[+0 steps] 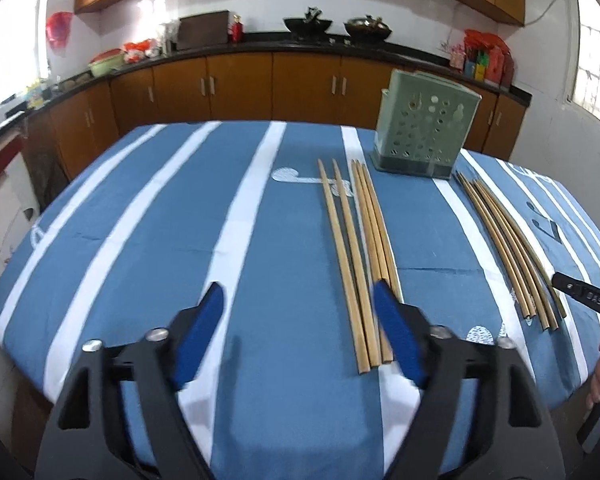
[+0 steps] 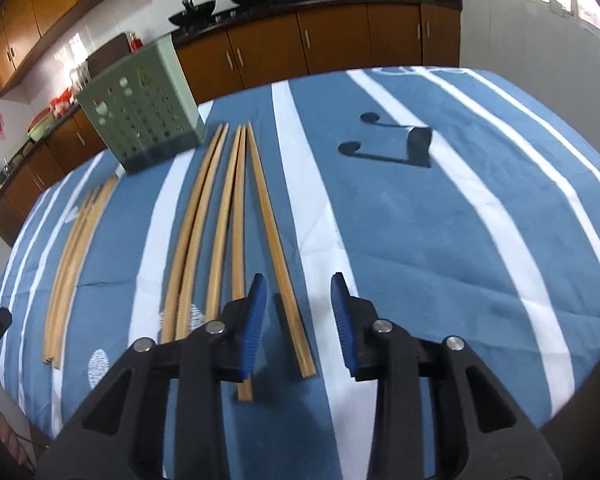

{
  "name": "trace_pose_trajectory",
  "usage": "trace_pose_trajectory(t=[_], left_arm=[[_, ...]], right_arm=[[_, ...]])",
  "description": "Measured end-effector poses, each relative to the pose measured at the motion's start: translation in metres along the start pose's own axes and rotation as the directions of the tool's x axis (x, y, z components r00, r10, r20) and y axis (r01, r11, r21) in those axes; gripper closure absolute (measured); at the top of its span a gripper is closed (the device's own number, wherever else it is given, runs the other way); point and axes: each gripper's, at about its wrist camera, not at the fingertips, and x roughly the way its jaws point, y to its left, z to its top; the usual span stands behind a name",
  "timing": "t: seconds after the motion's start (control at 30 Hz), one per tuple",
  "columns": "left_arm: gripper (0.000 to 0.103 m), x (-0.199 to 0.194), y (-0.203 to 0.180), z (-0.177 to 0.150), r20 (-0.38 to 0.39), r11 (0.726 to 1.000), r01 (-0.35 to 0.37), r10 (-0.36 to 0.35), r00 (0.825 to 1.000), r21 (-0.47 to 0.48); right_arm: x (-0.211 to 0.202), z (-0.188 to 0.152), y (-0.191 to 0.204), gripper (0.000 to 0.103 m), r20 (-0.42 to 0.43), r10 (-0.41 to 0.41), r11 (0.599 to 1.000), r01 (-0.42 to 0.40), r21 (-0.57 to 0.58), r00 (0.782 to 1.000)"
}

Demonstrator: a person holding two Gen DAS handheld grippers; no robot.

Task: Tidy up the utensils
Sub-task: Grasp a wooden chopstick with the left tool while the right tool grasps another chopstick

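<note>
Now rightmost chopstick [image 2: 284, 264] between right gripper [image 2: 299, 286] fingers [image 2: 256, 316], untouched.

Chopsticks, one holder, two grippers

The left bunch of chopsticks [image 1: 364, 264] holds five sticks; the right bunch of chopsticks [image 2: 236, 216] also holds five, though the far tips blur together. One green perforated holder [image 1: 424, 132] stands on one striped tablecloth [image 1: 180, 216]. Two grippers are in view, a left gripper [image 1: 298, 300] and a right gripper [image 2: 298, 292].
</note>
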Motion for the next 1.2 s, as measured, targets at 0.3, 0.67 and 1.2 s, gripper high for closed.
trace_pose_trajectory(t=[0.3,0.67,1.2], left_arm=[[0.06,0.042,-0.015,0.012,-0.103,0.994,0.083,-0.076,0.992,0.065],[0.076,0.066,-0.017,0.018,-0.175,0.992,0.074,-0.055,0.983,0.1],[0.095,0.106,0.007,0.056,-0.168,0.994,0.045,-0.028,0.985,0.099]], right_arm=[[0.003,0.005,0.007,0.088,0.009,-0.035,0.998,0.036,-0.057,0.999],[0.012,0.013,0.008,0.088,0.001,-0.042,0.997,0.042,-0.062,0.999],[0.048,0.056,0.003,0.095,0.003,-0.064,0.997,0.064,-0.052,0.998]])
